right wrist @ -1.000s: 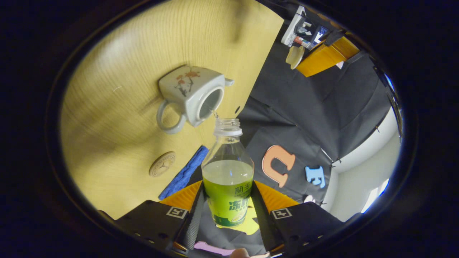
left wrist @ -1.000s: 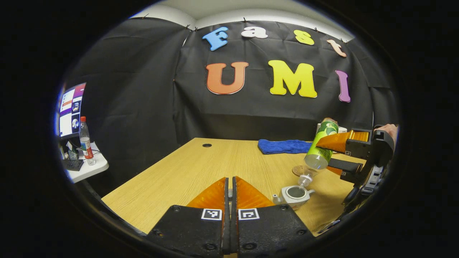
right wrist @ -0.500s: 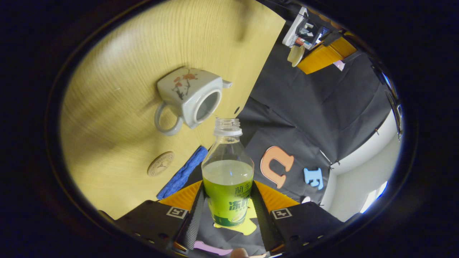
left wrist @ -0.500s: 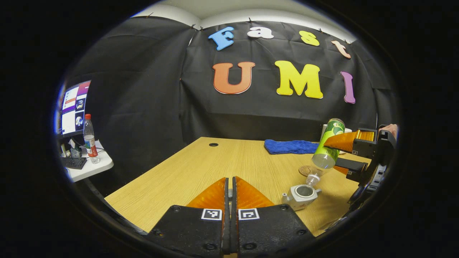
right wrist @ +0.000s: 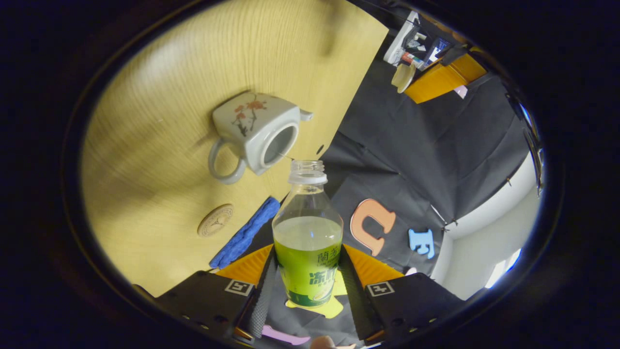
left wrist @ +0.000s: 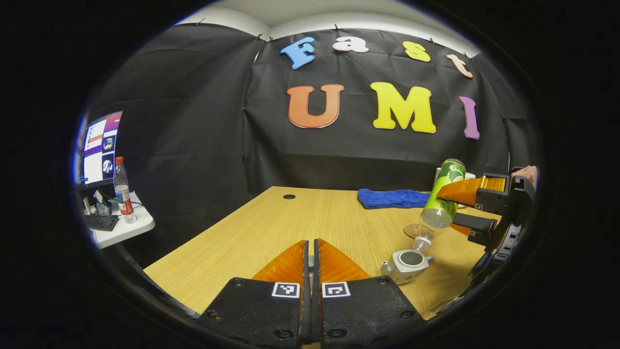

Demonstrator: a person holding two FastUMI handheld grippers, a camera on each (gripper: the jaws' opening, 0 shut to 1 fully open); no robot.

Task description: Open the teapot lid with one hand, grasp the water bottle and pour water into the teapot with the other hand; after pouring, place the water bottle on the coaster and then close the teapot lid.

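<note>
Between right tool fingers: tilted water bottle.

Bare table lies open left of the teapot; coaster and blue cloth crowd behind it.

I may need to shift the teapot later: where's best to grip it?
On the teapot, grip the loop handle, approaching from the side opposite the spout. The loop stands clear of the squarish body and looks thin enough to pinch; the body looks wide and smooth.
</note>
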